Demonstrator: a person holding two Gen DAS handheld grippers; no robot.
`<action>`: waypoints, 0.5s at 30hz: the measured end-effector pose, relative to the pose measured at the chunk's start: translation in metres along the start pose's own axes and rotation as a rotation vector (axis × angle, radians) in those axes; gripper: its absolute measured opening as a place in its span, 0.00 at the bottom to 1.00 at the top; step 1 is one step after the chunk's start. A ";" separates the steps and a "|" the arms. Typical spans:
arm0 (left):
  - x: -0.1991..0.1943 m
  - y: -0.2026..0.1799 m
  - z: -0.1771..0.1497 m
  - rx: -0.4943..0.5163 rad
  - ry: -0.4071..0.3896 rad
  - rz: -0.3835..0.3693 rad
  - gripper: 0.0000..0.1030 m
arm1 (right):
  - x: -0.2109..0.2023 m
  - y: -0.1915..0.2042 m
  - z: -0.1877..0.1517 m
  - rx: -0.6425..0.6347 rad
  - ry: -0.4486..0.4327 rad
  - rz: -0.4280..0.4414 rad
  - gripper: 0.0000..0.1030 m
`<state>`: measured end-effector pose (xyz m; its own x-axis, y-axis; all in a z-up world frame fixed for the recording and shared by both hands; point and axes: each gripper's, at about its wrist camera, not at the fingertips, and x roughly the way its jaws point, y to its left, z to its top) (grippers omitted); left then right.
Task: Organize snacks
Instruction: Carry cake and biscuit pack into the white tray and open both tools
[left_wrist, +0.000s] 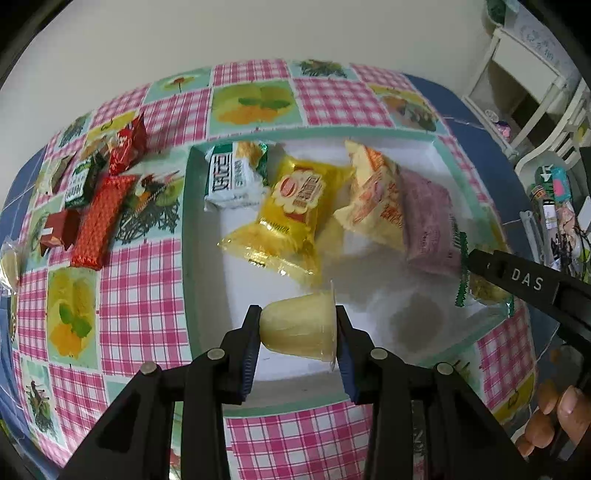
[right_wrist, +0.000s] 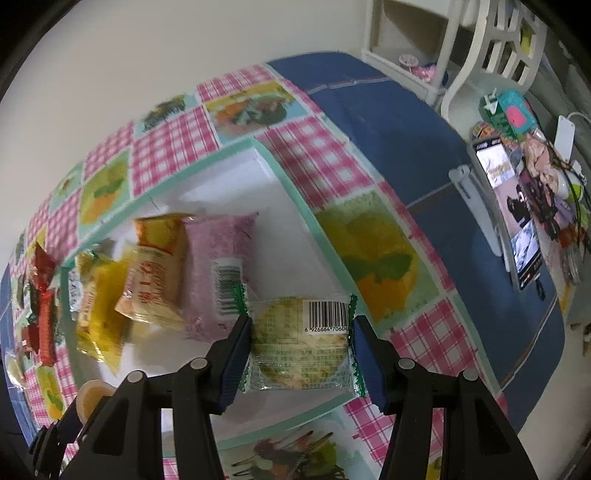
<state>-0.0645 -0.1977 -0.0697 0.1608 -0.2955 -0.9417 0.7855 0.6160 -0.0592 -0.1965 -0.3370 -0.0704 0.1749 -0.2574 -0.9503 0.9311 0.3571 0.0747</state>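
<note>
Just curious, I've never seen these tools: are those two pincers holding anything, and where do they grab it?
Left gripper clamps a jelly cup by base and lid. Right gripper holds a clear-wrapped cake by its sides.

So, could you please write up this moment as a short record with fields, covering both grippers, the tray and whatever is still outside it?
left gripper: shut on a yellow jelly cup, held above the tray
right gripper: shut on a clear green-edged cake packet, held above the tray's right side
tray: white, mint-green rim; holds a white-green packet, yellow packet, orange-cream packet and pink packet
outside tray: red wafer bar and other small red and green snacks at the left on the tablecloth
</note>
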 end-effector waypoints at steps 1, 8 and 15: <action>0.003 0.002 -0.001 -0.005 0.007 0.003 0.38 | 0.002 0.001 -0.001 -0.002 0.008 0.003 0.56; 0.017 0.014 -0.004 -0.041 0.053 0.001 0.38 | 0.007 0.009 -0.002 -0.028 0.029 -0.003 0.59; 0.007 0.021 -0.002 -0.066 0.022 -0.008 0.46 | -0.008 0.017 0.000 -0.047 -0.004 -0.011 0.65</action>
<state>-0.0485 -0.1851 -0.0779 0.1404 -0.2848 -0.9483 0.7457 0.6604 -0.0880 -0.1821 -0.3291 -0.0615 0.1657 -0.2654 -0.9498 0.9169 0.3961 0.0493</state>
